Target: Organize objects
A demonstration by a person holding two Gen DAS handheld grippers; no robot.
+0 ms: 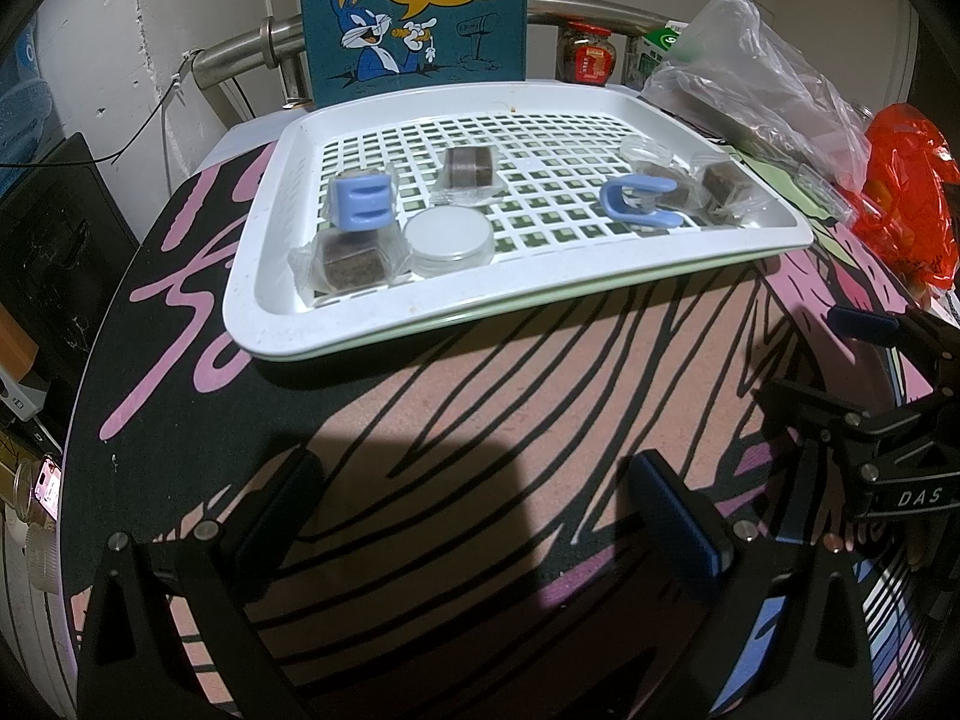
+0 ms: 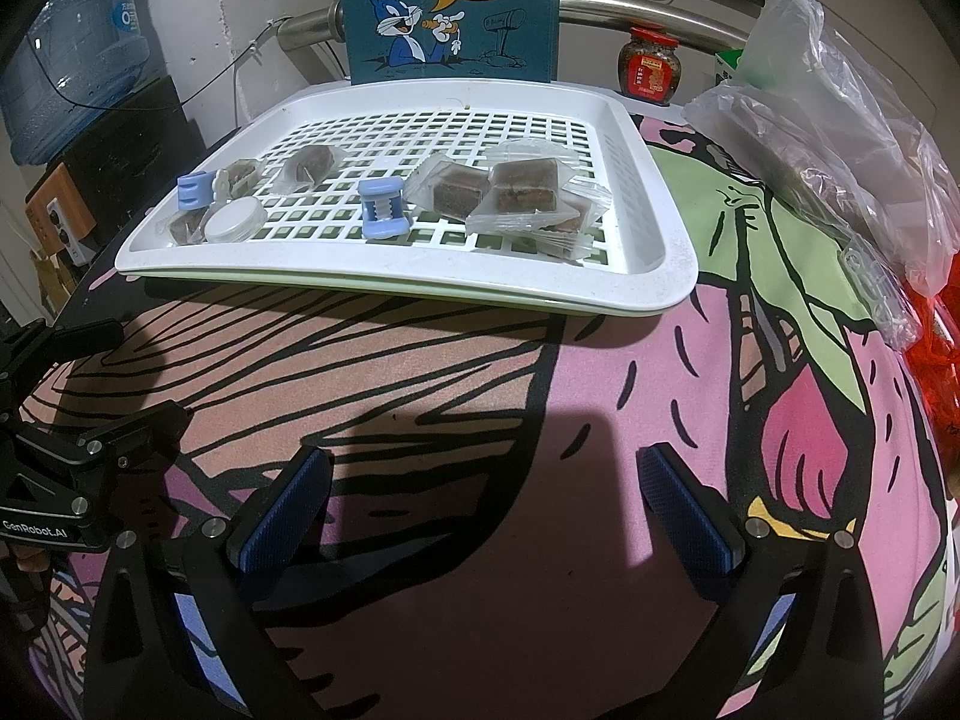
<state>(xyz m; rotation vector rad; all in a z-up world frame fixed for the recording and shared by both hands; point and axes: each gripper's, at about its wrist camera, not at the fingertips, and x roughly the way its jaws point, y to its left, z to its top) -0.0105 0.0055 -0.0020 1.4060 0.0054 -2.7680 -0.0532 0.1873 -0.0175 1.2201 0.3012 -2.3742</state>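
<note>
A white slotted tray (image 1: 360,324) (image 2: 654,276) sits on a cartoon-print mat. In it lie several wrapped brown snack cubes (image 1: 351,264) (image 2: 522,183), two blue clips (image 1: 362,201) (image 1: 639,204) (image 2: 384,210) (image 2: 193,189) and a round white lid (image 1: 449,235) (image 2: 235,221). My left gripper (image 1: 474,498) is open and empty, above the mat short of the tray's near edge. My right gripper (image 2: 480,492) is open and empty too, also short of the tray. Each gripper shows at the side of the other's view.
A blue "What's Up Doc?" box (image 1: 414,12) (image 2: 450,6) stands behind the tray. Clear plastic bags (image 1: 756,72) (image 2: 840,138), a red bag (image 1: 906,192) and a red-lidded jar (image 2: 651,66) lie to the right. A water jug (image 2: 78,48) stands at the left.
</note>
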